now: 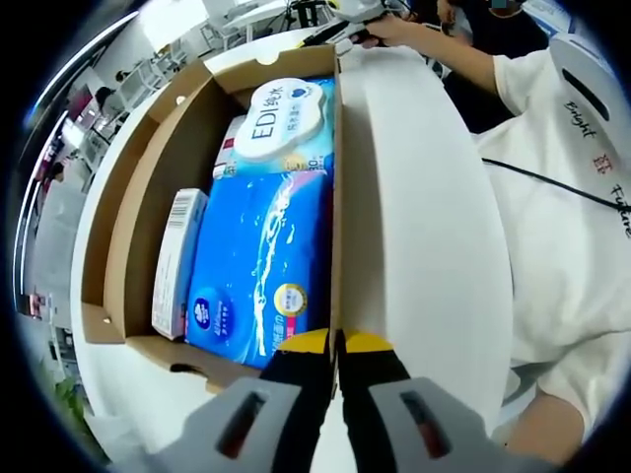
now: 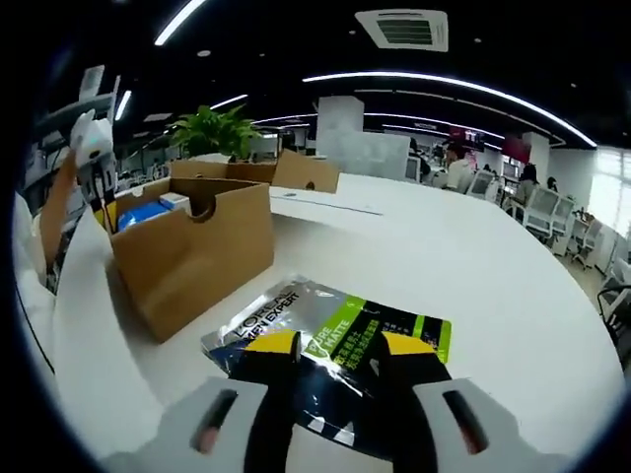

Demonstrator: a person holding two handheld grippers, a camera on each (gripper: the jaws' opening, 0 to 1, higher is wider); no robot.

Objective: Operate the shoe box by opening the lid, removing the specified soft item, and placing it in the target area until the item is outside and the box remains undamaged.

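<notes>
At the near rim of the open shoe box point(image 1: 138, 217), you are pinching the upright white lid point(image 1: 414, 227) edge with the left gripper point(image 1: 336, 347), its jaws drawn almost together on that thin panel; this is apparently keeping the lid back so the inside is staying reachable. Inside, a blue tissue pack point(image 1: 256, 266) is lying flat along the lid-side wall, an EDI wipes pack point(image 1: 281, 123) is sitting at the far end, and a slim white carton point(image 1: 177, 261) is standing against the opposite wall. Out on the white table point(image 2: 473, 246), beside the box's notched wall, a dark sachet point(image 2: 335, 340) is lying flat, outside the box; your right gripper point(image 2: 340, 352) is hovering at its near edge, jaws moderately apart, gripping nothing.
</notes>
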